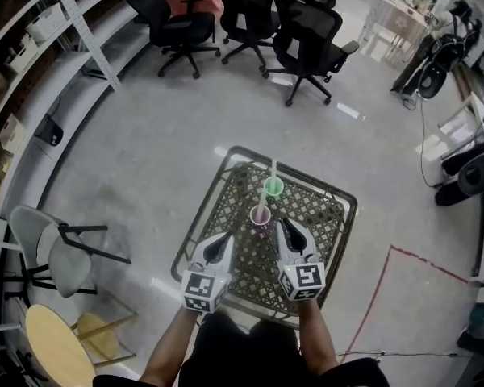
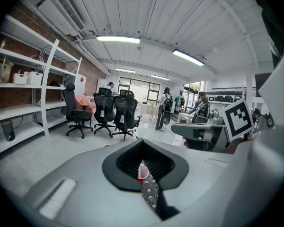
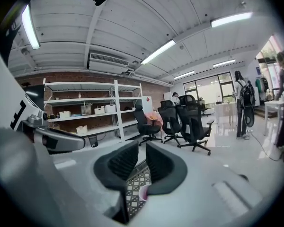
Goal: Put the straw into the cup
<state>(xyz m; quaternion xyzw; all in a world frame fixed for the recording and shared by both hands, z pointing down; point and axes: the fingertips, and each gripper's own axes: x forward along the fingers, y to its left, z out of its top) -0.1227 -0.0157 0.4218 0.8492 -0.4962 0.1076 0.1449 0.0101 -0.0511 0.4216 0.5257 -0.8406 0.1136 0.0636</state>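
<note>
Only the head view is showing the white straw [image 1: 274,170] standing in the green cup [image 1: 273,187], with the pink cup [image 1: 260,214] just nearer, on the dark lattice-metal surface [image 1: 327,216]. Both forearms [image 1: 168,347] are reaching forward.

Left gripper view: the left claw [image 2: 143,144] is sitting pinched together, empty.

Right gripper view: the right claw [image 3: 141,162] is standing narrowly parted, empty.

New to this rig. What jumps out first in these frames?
A dark lattice table stands mid-floor in an open workshop. On it are a green cup holding a white straw and, just on its near side, a pink cup. The left gripper and right gripper hang over the table's near side, both empty.
</note>
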